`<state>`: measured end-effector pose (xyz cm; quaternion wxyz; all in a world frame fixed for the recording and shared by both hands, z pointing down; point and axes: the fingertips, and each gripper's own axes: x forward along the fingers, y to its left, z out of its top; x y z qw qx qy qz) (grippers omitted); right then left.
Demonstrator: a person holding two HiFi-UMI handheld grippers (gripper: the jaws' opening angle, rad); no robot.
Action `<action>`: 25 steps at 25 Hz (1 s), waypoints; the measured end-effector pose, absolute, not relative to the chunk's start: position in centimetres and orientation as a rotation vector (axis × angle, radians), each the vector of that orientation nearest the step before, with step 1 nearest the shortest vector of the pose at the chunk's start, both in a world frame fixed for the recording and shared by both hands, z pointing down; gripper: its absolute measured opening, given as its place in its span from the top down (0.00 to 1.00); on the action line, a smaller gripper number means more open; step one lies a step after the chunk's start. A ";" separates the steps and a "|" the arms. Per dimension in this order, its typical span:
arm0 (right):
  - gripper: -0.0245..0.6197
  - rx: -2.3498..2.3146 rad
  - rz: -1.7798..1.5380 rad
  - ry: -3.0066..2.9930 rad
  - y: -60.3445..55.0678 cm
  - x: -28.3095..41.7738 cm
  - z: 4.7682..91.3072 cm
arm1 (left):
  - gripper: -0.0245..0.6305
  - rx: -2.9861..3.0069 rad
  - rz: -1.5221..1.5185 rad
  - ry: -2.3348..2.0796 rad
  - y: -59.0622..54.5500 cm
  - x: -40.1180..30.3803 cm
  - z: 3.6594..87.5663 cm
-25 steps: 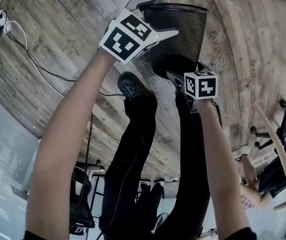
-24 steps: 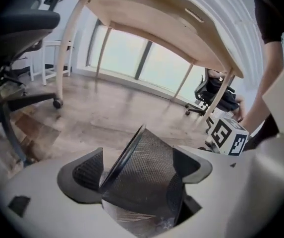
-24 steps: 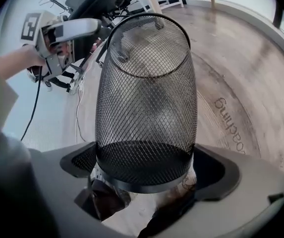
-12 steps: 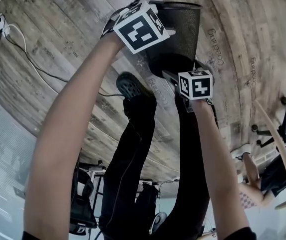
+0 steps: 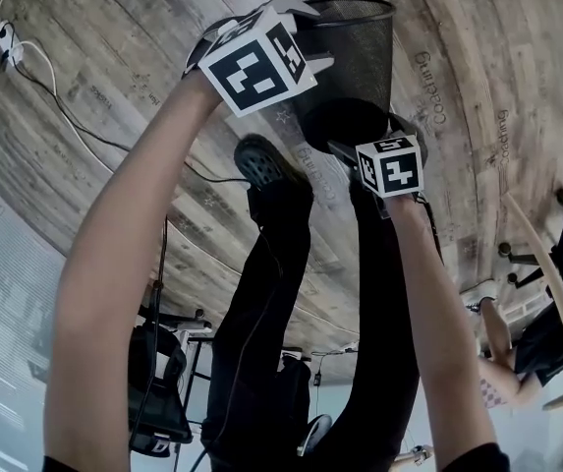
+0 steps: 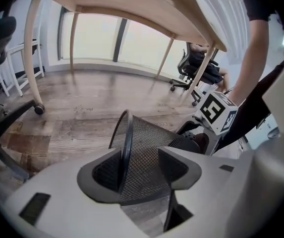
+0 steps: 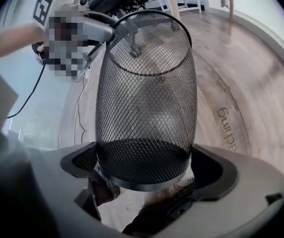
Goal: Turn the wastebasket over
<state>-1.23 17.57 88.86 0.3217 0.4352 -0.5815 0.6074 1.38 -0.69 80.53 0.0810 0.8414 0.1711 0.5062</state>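
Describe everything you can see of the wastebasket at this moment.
The wastebasket is black wire mesh, tapered, with a solid round base and a rolled rim; it looks empty. It lies tipped on its side over the wooden floor; whether it touches the floor is unclear. The right gripper clamps the base from both sides. The left gripper straddles the rim, one jaw inside and one outside; its jaws have just been closing but are not yet clamped.

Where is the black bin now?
The black mesh wastebasket is top centre in the head view, over the wooden floor, base between the jaws of the right gripper, rim between those of the left gripper, which have just been closing.
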 end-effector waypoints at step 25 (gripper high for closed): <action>0.09 1.544 1.676 -1.694 14.8 7.1 75.0 | 0.84 2.541 1.529 0.611 12.8 -2.0 73.8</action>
